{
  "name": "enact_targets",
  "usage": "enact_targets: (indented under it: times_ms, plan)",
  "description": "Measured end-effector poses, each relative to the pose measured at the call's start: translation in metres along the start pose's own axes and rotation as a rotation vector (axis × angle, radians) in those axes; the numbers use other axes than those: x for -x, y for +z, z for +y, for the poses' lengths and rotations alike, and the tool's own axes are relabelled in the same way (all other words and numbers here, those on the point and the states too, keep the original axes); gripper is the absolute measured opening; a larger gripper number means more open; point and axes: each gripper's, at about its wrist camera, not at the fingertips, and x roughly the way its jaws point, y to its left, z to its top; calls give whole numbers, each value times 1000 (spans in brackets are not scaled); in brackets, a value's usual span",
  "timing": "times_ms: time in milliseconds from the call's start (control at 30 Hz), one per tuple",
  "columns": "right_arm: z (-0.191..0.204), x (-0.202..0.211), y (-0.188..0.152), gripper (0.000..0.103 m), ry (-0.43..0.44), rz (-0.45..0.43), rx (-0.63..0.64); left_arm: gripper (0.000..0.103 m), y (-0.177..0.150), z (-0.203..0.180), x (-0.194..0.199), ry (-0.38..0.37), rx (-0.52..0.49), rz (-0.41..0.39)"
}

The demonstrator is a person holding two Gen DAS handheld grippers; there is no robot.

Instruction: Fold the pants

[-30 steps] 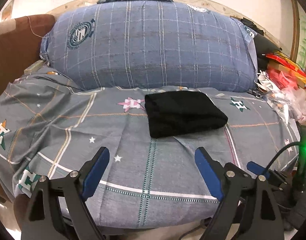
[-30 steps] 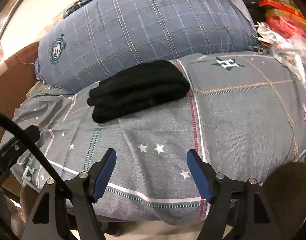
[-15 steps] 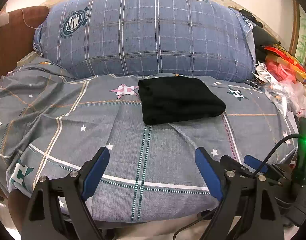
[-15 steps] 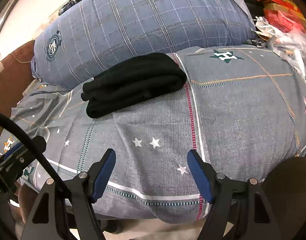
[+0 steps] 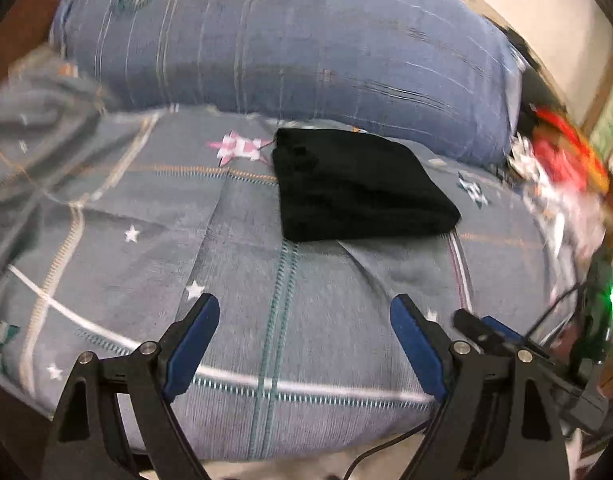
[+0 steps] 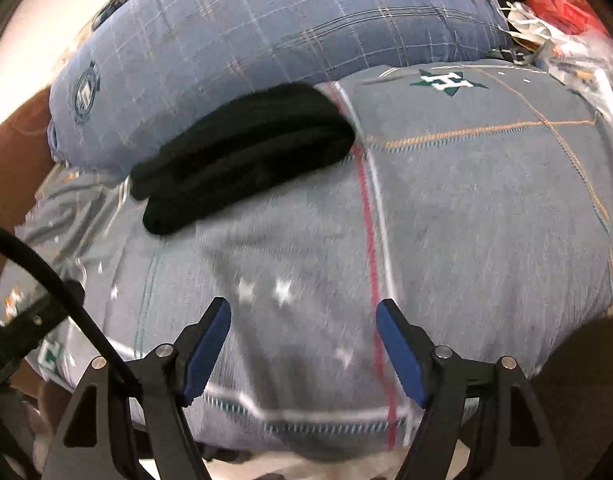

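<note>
While angled down over the bedsheet [image 5: 314, 320], left tongs [image 5: 304, 326] and right tongs [image 6: 302, 326] spread, empty; folded pants [image 5: 358, 192] beyond.

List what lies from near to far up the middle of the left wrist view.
Left tool, open with nothing between its pads → grey star-print bedsheet → folded black pants → blue plaid pillow → pale wall.

pants [image 5: 358, 188]: matt black knit cloth | bedcover [image 5: 306, 320]: woven cloth | pillow [image 5: 286, 40]: plaid cloth
</note>
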Motion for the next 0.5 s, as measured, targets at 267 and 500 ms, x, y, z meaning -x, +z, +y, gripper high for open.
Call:
enact_targets:
  times_ms: [267, 500]
  plan:
    - [-25, -32, 108, 84, 72, -81, -15, 87, 79, 42, -61, -189, 188, 90]
    - [-38, -111, 181, 85, 141, 37, -61, 87, 110, 37, -139, -283, 180, 242]
